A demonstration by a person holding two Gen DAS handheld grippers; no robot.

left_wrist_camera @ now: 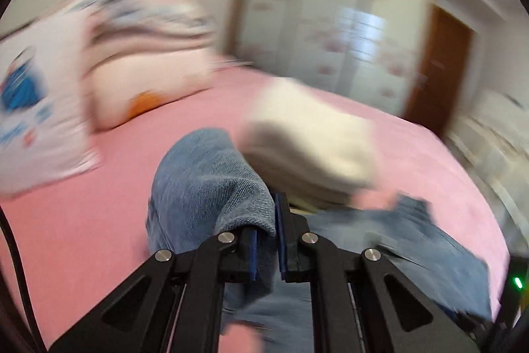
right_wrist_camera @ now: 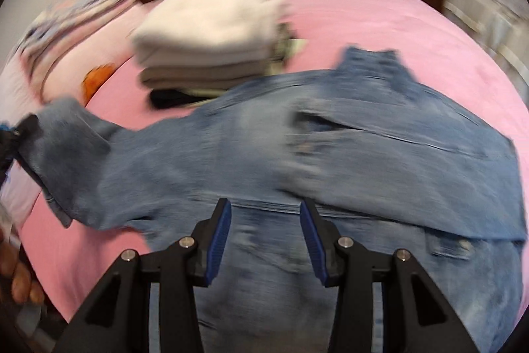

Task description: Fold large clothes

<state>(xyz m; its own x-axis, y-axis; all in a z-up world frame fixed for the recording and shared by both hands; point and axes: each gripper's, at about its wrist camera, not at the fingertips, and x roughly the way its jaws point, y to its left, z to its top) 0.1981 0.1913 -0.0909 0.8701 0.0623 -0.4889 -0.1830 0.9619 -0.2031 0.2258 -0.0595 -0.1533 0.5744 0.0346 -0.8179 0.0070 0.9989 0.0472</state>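
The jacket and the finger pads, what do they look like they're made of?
The jacket looks like faded blue denim: a woven, washed-out surface with stitched seams, and a visible weave on the sleeve clamped in the left gripper. The pads on the right gripper look like ribbed blue rubber or soft plastic, matte; blur leaves it open.

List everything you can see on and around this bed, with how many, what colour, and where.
Blue denim garment: one, blue, spread across the near part of the bed, one end pinched in the left gripper.
Stack of folded clothes: one stack, cream on top, beige and dark layers below, just beyond the denim.
Pink bed sheet: one, pink, covering the bed.
Pile of patterned bedding: one, white and pink with blue print, at the far left of the bed.
Wardrobe with floral doors: one, pale, behind the bed.
Brown wooden door: one, right of the wardrobe.
Left gripper: black, blue pads, shut on denim.
Right gripper: black, blue pads, open above the denim.
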